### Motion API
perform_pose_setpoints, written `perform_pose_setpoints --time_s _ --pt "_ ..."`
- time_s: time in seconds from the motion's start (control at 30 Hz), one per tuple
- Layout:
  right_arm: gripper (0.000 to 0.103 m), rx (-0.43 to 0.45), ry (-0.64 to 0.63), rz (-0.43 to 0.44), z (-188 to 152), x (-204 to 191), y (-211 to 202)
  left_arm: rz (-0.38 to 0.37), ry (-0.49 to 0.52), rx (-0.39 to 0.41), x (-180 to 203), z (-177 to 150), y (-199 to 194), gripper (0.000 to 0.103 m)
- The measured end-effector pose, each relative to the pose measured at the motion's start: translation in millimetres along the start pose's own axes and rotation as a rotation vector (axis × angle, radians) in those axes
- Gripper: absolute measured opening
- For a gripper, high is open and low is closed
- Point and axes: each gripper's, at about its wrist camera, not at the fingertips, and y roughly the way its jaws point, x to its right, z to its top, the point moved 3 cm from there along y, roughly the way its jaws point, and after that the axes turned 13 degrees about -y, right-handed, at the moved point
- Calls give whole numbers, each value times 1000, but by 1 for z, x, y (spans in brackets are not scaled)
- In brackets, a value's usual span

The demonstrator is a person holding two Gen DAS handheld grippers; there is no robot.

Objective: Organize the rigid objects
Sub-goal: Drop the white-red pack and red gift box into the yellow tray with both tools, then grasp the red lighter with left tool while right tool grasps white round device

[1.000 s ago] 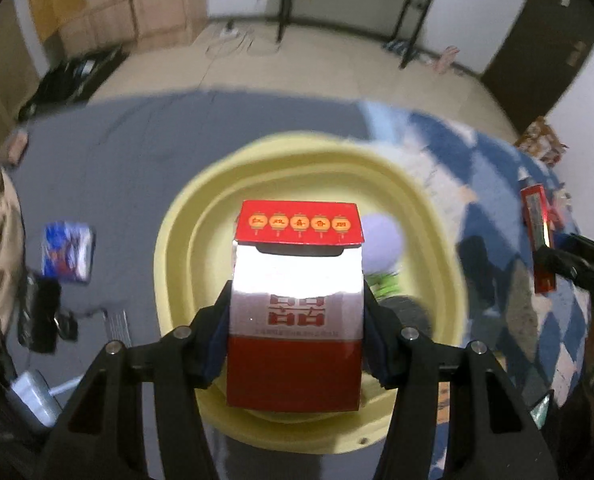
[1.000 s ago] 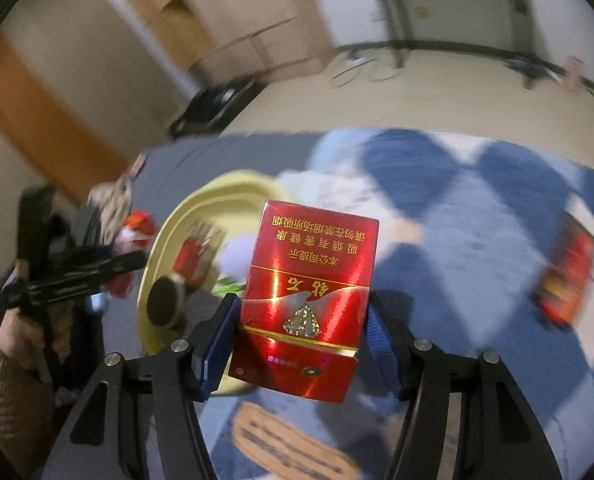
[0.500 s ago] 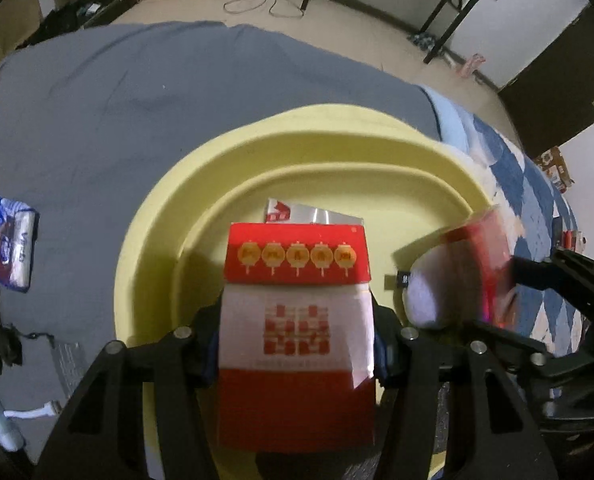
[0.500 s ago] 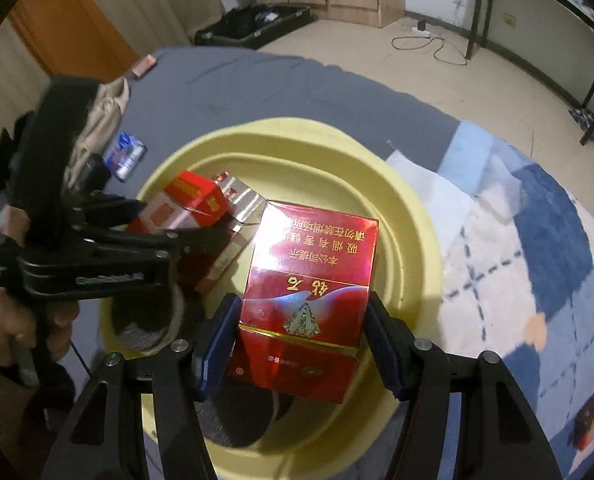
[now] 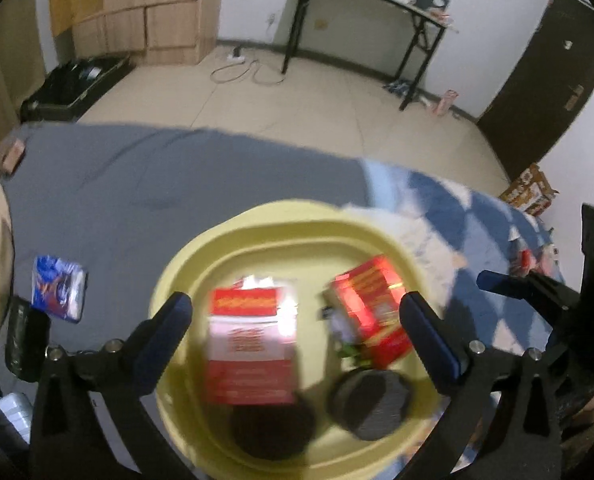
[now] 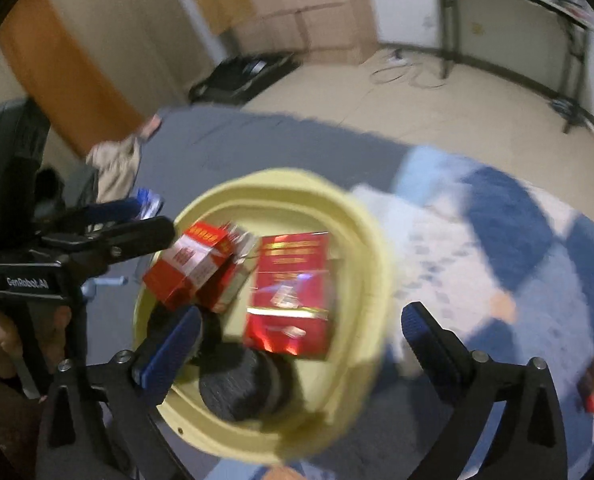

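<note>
Both my grippers' jaws have just been opening and hold nothing: the red-and-white box [image 5: 253,344] lies between my left gripper [image 5: 297,324] jaws, the red pack [image 6: 291,296] between my right gripper [image 6: 297,336] jaws, both in the yellow basin [image 5: 297,210].

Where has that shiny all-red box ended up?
The shiny red box lies inside the yellow basin, on its right side in the right wrist view, beside the red-and-white box and above a dark round lid.

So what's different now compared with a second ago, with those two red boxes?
Both were let go. The left gripper has just opened, dropping the red and white box into the yellow basin; the right gripper opened too, leaving the red box there. The basin and round dark items stayed put.
</note>
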Motion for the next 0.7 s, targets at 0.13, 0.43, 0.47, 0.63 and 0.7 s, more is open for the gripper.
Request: perform_pose_setpoints --time_s 0.13,0.43,0.47,0.63,0.7 --pt "103 71 94 -95 -37 52 -66 -60 84 17 68 2 -11 103" --pt "103 98 276 -373 -160 202 -193 -196 271 -118 248 -41 24 103" --pt "103 99 281 -404 -176 219 -203 -203 288 -128 259 -49 29 103" --pt "103 81 397 -480 -226 289 -222 -216 358 -154 318 -82 76 99" --pt "103 101 404 -487 -232 305 -217 -227 388 -162 335 -91 93 92"
